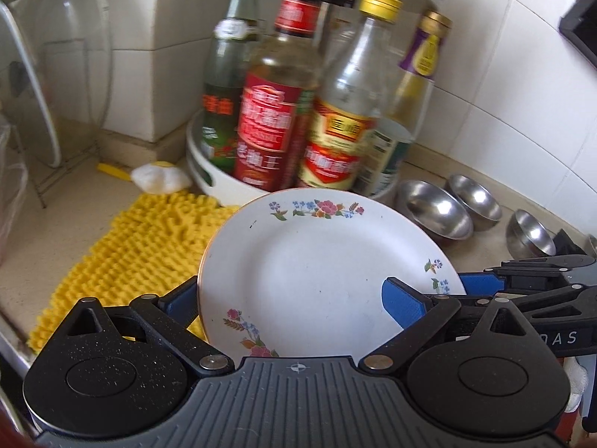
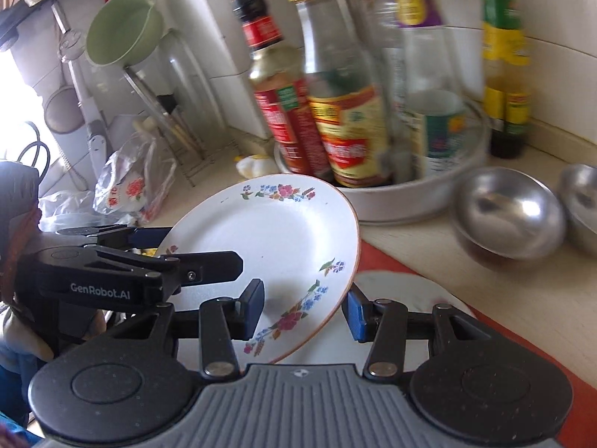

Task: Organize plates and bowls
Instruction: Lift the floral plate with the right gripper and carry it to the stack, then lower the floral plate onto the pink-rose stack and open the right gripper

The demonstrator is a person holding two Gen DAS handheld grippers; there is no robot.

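Observation:
A white plate with flower prints (image 1: pixel 317 272) is held tilted above the counter; it also shows in the right wrist view (image 2: pixel 268 246). My left gripper (image 1: pixel 294 298) is shut on the plate's rim, one blue pad behind it and one on its face. My right gripper (image 2: pixel 304 310) is shut on the plate's near edge, one pad on the face and one under it. Three steel bowls (image 1: pixel 434 212) (image 1: pixel 475 198) (image 1: pixel 530 233) sit on the counter to the right. Another white plate (image 2: pixel 406 295) lies under my right gripper on a red mat.
A white turntable tray (image 1: pixel 209 171) with several sauce bottles (image 1: pixel 272 112) stands just behind the plate. A yellow chenille cloth (image 1: pixel 123 254) lies at left. A wire rack with a glass lid (image 1: pixel 56 74) is at far left. A plastic bag (image 2: pixel 130 186) lies near the rack.

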